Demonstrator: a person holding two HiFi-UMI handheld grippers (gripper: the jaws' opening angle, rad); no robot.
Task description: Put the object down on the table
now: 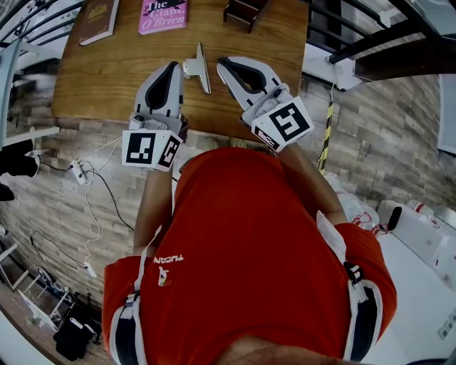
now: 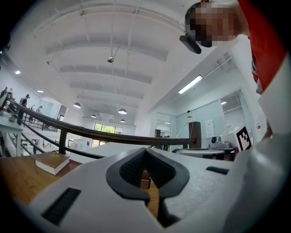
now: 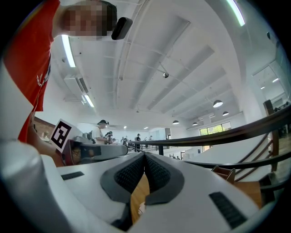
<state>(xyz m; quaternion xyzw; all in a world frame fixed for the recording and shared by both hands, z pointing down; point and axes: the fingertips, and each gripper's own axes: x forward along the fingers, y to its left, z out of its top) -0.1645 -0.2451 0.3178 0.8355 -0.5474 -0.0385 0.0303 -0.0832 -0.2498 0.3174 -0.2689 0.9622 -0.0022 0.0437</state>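
Note:
A silver metal object, with a flat blade and a clip-like end, rests on the wooden table near its front edge. It sits between my two grippers. My left gripper hovers just left of it, its jaws shut with nothing between them. My right gripper is just right of the object, also shut and empty. Neither gripper view shows the object. From the head view I cannot tell whether the left tip touches it.
A brown book and a pink book lie at the table's far side; the brown book also shows in the left gripper view. A dark wooden piece stands at the back. A black railing runs to the right.

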